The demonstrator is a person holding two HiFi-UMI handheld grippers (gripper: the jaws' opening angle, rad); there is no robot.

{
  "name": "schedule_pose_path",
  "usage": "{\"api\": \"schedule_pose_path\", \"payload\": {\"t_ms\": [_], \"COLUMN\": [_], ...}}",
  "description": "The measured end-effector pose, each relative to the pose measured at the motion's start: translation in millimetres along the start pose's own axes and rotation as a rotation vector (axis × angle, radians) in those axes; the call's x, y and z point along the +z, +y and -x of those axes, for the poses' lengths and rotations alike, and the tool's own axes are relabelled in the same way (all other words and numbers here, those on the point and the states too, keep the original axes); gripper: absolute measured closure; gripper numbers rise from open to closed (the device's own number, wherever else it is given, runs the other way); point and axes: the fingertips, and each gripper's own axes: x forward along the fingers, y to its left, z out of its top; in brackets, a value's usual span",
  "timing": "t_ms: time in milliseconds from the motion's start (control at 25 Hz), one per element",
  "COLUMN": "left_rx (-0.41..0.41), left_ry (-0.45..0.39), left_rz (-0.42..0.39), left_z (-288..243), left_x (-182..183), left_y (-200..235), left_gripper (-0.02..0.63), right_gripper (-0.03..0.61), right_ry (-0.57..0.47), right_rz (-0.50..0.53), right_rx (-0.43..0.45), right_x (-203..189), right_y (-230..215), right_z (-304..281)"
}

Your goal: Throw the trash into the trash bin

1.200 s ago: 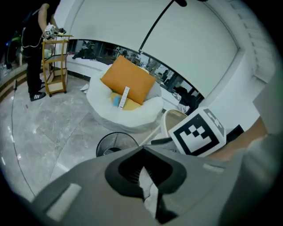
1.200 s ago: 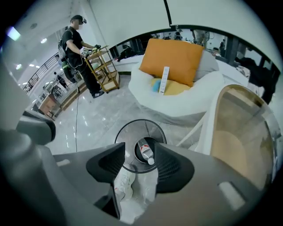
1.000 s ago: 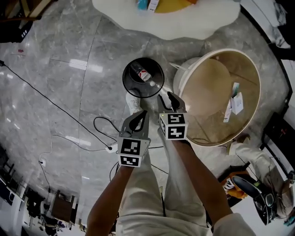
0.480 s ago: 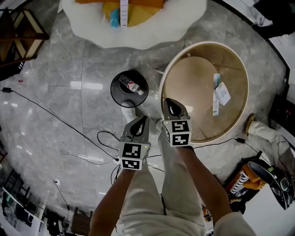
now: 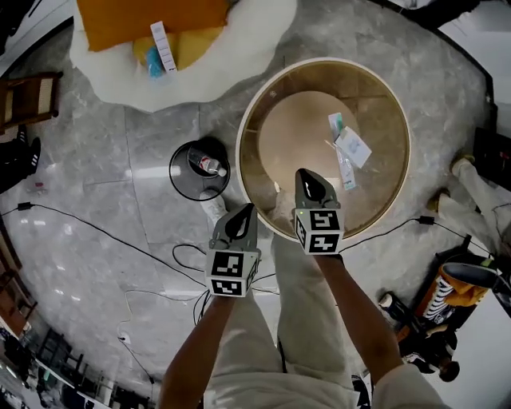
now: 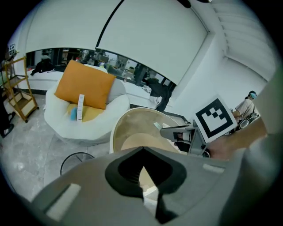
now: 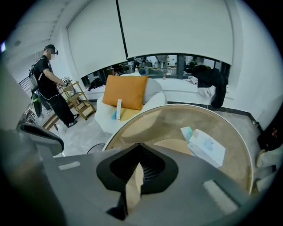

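Trash lies on the round glass-topped table (image 5: 255, 104): a white packet (image 5: 352, 147) (image 7: 207, 148), a small green packet (image 5: 336, 122) (image 7: 186, 132) and a thin strip (image 5: 345, 172). The black trash bin (image 5: 180, 182) (image 6: 78, 160) stands on the floor left of the table, with a plastic bottle (image 5: 209, 165) inside. My right gripper (image 5: 307, 174) (image 7: 139, 148) is shut and empty over the table's near rim. It points toward the packets, well short of them. My left gripper (image 5: 245, 209) (image 6: 142, 152) is shut and empty above the floor, between bin and table.
A white beanbag seat (image 5: 231, 56) (image 6: 62, 126) with an orange cushion (image 5: 148, 20) (image 7: 124, 92) sits behind the bin. Cables (image 5: 104, 236) snake over the grey marble floor. A person (image 7: 51, 88) stands by a wooden rack (image 7: 77, 103) at far left. Orange-striped footwear (image 5: 451, 291) lies at right.
The person has stepped toward the table. The bin has slid left in the head view. The right gripper's spread jaws have come together, and it has moved from beside the bin to the table's rim.
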Motion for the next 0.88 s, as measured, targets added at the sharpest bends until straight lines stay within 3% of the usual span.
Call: {"api": "schedule_pose_path", "payload": {"t_ms": [280, 720, 880], "left_rx": [-0.052, -0.072, -0.078], "left_ry": [0.018, 0.038, 0.059], "left_rz": [-0.063, -0.12, -0.118], "left_z": [-33.5, -91.3, -107.3], "left_x": [18.5, 34.1, 35.7], "left_y": [-53.9, -108.7, -128.5], "left_gripper": [0.614, 0.614, 0.614], "right_gripper": [0.554, 0.368, 0.35], "right_ry": [-0.019, 0.004, 0.043], "right_rz": [-0.032, -0.019, 0.009], "right_rx": [-0.057, -0.078, -0.087], "right_x": [-3.7, -14.8, -24.8], "right_y": [-65.1, -153.9, -182.3], "right_z": [25.5, 30.3, 23.3]}}
